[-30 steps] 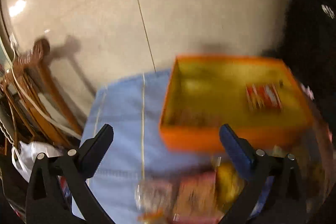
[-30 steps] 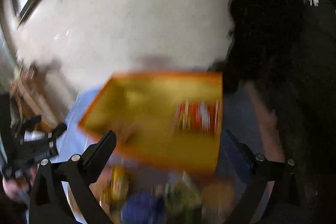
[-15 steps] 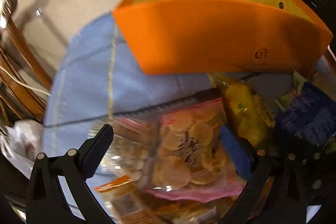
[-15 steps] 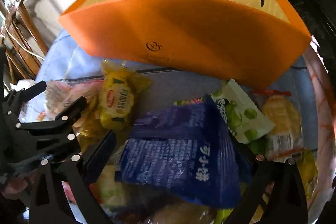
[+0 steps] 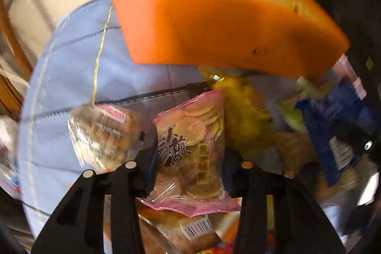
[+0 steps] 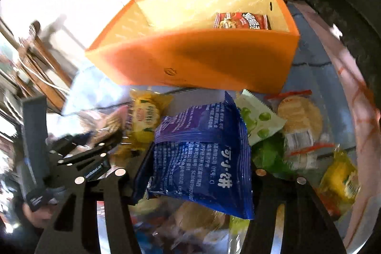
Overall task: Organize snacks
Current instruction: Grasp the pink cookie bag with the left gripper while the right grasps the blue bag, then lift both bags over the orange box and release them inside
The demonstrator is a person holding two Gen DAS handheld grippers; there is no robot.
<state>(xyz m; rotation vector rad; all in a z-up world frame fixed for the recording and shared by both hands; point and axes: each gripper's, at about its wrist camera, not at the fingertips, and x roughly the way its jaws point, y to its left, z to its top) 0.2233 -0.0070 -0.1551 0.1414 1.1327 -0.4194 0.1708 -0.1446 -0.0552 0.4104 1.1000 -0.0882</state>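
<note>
**A:** What do you have on the left side?

**B:** My left gripper (image 5: 190, 156) points down into the snack pile on the blue cloth (image 5: 71, 58). Its jaws are closing, and the pink pack (image 5: 190, 146) of round crackers stands between them. The fingers (image 5: 145, 158) look to be right at the pack's edges, but I cannot tell if they already press it. Just to the left of it lies a clear pack (image 5: 102, 132) of biscuits, and to the right a yellow pack (image 5: 243, 116).

**A:** And the right one?

**B:** My right gripper (image 6: 197, 163) is over the blue bag (image 6: 202, 154). Its jaws are closing too, with the bag between them. The left finger (image 6: 142, 168) is at the bag's edge; the right finger is hidden behind the bag, so I cannot say the grip is made.

**A:** Where is the box?

**B:** The orange box (image 6: 202, 63) stands on the cloth just behind the pile, open on top. From the right camera I see one red pack (image 6: 243, 20) inside, near its right end. Beside the blue bag lie a green pea pack (image 6: 259, 120) and a clear cracker pack (image 6: 300, 118), and a small yellow pack (image 6: 340, 177) is at the far right.

**A:** Do you see the other gripper?

**B:** Yes, in the right camera the left gripper shows at the left edge, low over the pile.
</note>
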